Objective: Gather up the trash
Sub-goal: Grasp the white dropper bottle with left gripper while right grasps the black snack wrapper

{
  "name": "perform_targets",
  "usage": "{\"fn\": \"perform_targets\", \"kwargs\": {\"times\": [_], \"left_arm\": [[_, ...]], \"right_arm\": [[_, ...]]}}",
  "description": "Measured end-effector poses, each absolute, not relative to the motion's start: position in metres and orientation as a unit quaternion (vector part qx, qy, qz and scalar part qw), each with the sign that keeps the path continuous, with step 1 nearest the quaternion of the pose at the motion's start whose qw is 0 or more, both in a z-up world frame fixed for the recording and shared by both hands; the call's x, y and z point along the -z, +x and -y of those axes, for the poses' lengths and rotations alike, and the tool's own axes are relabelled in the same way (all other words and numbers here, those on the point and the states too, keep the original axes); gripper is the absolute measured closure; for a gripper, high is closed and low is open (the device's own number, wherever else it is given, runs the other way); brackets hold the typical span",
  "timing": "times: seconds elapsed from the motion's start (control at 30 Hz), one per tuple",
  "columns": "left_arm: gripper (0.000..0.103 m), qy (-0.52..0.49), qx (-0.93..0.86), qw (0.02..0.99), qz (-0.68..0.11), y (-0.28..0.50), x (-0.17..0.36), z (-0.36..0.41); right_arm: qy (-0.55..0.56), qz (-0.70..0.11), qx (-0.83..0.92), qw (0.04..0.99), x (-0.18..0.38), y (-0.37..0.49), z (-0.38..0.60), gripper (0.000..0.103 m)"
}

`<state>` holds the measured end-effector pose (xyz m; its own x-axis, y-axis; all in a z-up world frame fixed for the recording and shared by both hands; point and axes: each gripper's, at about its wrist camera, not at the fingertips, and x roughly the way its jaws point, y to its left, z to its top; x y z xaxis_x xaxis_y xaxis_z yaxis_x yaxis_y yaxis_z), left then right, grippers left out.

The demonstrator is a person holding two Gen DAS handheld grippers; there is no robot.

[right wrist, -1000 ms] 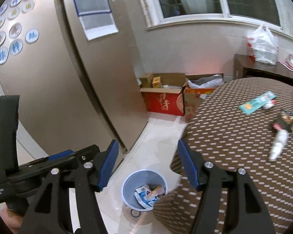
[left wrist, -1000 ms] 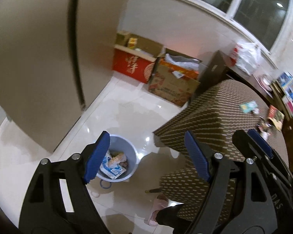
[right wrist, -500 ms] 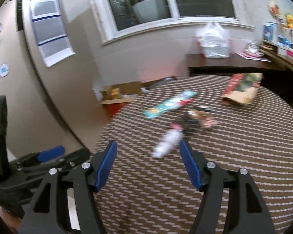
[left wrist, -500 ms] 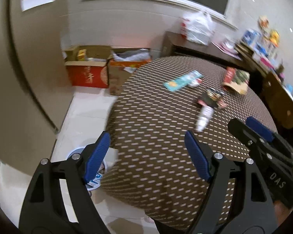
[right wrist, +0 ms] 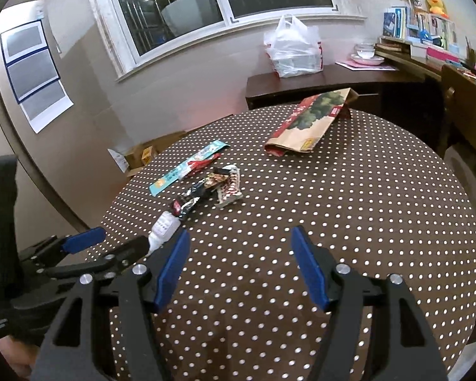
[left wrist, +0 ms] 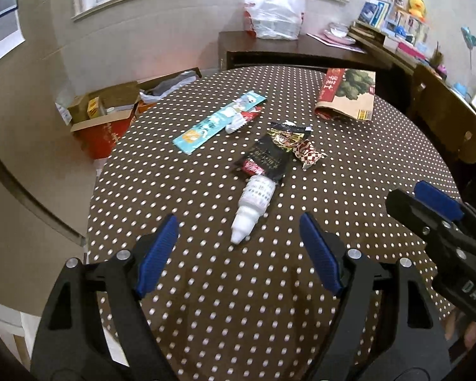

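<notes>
A small white bottle (left wrist: 254, 209) lies on its side on the round desk (left wrist: 206, 301) with the brown cloth and white dots. Its pointed cap faces the near edge of the desk. Its far end touches a black wrapper (left wrist: 265, 158), and it looks like it lies a little on top of it. Just past the black wrapper sit a shiny crumpled wrapper (left wrist: 285, 135) and a red and white checked wrapper (left wrist: 309, 154), all close together. A long teal wrapper (left wrist: 219, 122) lies flat a bit to the left of them, with a small red and white wrapper (left wrist: 242, 119) touching its side. Farther back, near the far edge of the desk, lies a brown paper bag (left wrist: 346, 93) with a green tree picture and a red strip.

The left hand-held gripper (left wrist: 239, 252) hangs over the near part of the desk with its blue pads spread wide and nothing between them. In the left view the cap of the bottle sits just ahead of the gap between the pads. The right hand-held gripper (right wrist: 239, 265) is off to the right of the left one, also wide, and it holds nothing. Only dotted cloth shows between its pads.

Behind the desk a white plastic bag (right wrist: 293, 50) sits on a dark wood sideboard (right wrist: 333, 77) under the window (right wrist: 219, 0). Cardboard boxes (left wrist: 106, 117) stand on the floor to the left. A yellow duck toy (right wrist: 434, 0) sits up on the shelf at the right
</notes>
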<state>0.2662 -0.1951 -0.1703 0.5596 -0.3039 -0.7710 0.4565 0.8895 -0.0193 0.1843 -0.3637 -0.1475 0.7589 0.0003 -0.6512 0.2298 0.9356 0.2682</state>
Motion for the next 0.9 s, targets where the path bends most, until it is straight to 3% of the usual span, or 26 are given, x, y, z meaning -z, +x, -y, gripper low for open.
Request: {"fn": "perform_targets", "kwargs": {"times": [0.2,0.33,0.37,0.9], "left_arm": [[0.047,0.102,0.231,0.866,-0.432,0.281,0.186,0.209],[0.074,0.094,0.248,0.857,-0.443,0.289,0.194,0.210],[0.077,0.091,0.250,0.858,-0.440,0.290,0.195,0.209],[0.078,-0.004,0.181,0.898,-0.401,0.316,0.168,0.117]], "right_arm": [[0.182,-0.354,0.055,0.916,0.152,0.198,0.372,0.037],[0.190,-0.360,0.047,0.912,0.154,0.209,0.370,0.037],[0.191,-0.361,0.046,0.912,0.154,0.211,0.369,0.037],[0.203,-0.405,0.018,0.891,0.170,0.294,0.321,0.037]]}}
